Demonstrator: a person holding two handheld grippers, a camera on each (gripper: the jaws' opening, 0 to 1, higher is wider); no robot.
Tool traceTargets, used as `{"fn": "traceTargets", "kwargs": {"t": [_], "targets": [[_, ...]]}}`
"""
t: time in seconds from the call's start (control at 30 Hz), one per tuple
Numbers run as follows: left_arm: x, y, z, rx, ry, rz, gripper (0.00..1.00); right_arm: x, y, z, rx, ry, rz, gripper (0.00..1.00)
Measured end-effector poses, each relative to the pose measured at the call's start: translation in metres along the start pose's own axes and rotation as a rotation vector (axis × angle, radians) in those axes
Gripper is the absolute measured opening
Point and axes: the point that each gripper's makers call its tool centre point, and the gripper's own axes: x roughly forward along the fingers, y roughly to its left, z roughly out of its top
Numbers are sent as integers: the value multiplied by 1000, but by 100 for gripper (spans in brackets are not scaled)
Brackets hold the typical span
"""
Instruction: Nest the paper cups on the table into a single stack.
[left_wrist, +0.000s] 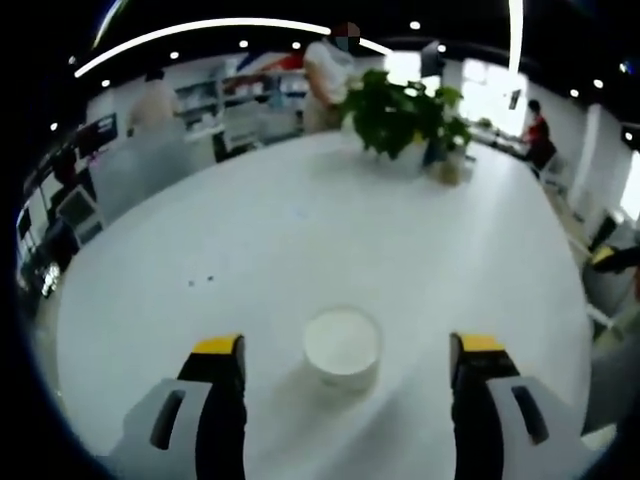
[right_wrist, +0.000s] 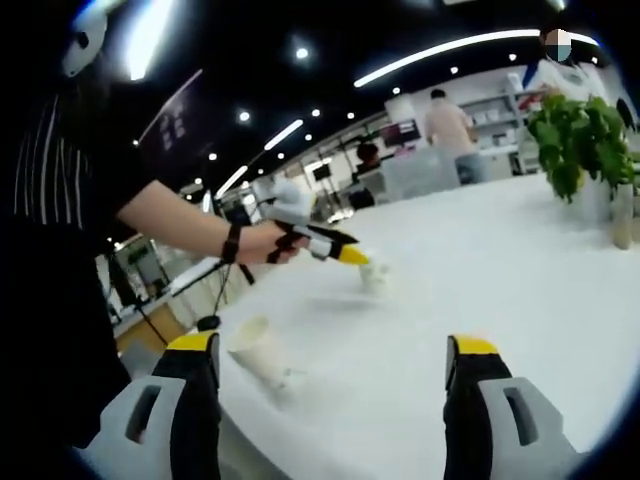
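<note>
— On table (left_wrist: 300, 220), near edge: one paper cup (left_wrist: 342, 348), white, upright, mouth up, between the jaws of left gripper (left_wrist: 348, 372). Jaws wide apart, touching nothing. Lined up either side of the rim, probably for a grasp.

— Noted. Second item?

— Close to the near edge, right gripper view: second paper cup (right_wrist: 257, 352), tipped over, lying on its side, mouth toward the camera side. Just left of right gripper (right_wrist: 330, 372); jaws spread, clamped on nothing.

— Same left gripper (right_wrist: 352, 256) seen from outside?

— Yes: held in a person's hand (right_wrist: 262, 243), yellow tips angled down at a cup (right_wrist: 373, 275) farther in from the edge. Presumably the upright one already listed.

— Stack status?

— None yet. Two cups logged, well apart, neither nested. Likely plan: left lifts upright cup, right rights or fetches the fallen one. Fallen cup liable to roll if nudged.

— Other stock?

— Far edge: potted plant (left_wrist: 405, 112), clear of the work. People and shelving beyond, not on table.
</note>
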Motion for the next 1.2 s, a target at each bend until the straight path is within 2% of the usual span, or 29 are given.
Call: {"fn": "traceTargets", "kwargs": {"t": [0.33, 0.77, 0.9, 1.0, 1.2], "targets": [[11, -4, 0, -3, 7, -23, 77, -1, -6, -1, 15, 3, -7, 91], [15, -2, -5, 31, 27, -12, 59, -4, -10, -4, 27, 11, -12, 90], [15, 0, -4, 25, 17, -4, 53, -5, -10, -4, 29, 5, -17, 90], [14, 2, -1, 15, 4, -2, 45, -6, -9, -6, 33, 9, -16, 90], [15, 1, -3, 12, 9, -5, 44, -5, -10, -5, 35, 4, -19, 90]]}}
